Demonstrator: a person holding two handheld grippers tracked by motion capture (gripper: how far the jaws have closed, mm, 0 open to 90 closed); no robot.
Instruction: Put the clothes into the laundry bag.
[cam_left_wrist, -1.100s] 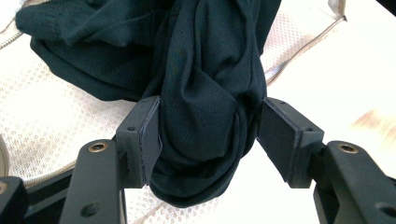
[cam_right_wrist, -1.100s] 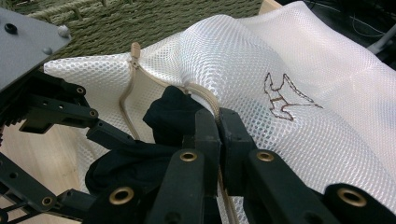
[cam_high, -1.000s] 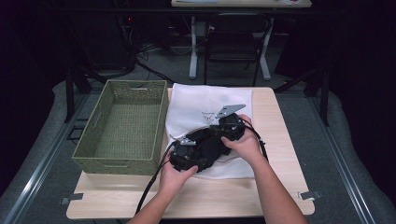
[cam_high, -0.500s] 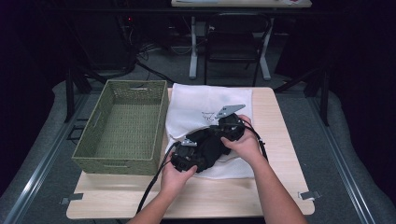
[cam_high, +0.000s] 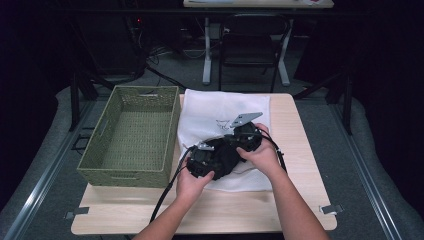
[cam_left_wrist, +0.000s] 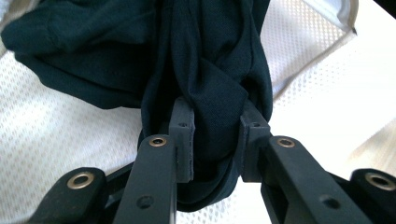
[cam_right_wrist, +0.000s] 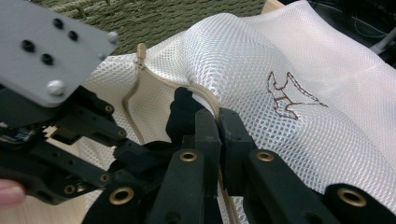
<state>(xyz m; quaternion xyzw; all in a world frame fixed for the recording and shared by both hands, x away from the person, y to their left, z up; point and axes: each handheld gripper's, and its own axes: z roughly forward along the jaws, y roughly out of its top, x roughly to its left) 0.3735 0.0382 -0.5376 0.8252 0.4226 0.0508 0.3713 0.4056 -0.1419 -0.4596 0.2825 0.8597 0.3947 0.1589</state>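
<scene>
A white mesh bag (cam_high: 220, 107) lies on the table beside the basket, with a dark garment (cam_high: 227, 157) bunched on its near part. My left gripper (cam_left_wrist: 215, 126) has just been closing and is now shut on a fold of the dark garment (cam_left_wrist: 205, 56), whose cloth bulges between the pads. My right gripper (cam_right_wrist: 218, 123) is shut on the zipper edge of the mesh bag (cam_right_wrist: 289, 60), and the zipper pull (cam_right_wrist: 140, 50) lies just beyond. In the high view the left gripper (cam_high: 202, 160) and the right gripper (cam_high: 245, 135) sit close together over the bag.
A green woven basket (cam_high: 132, 135) stands at the left of the wooden table (cam_high: 300, 210), touching the bag's left side. A chair and table legs stand on the floor beyond the far edge. The left gripper's body (cam_right_wrist: 60, 135) crowds the right gripper's left side.
</scene>
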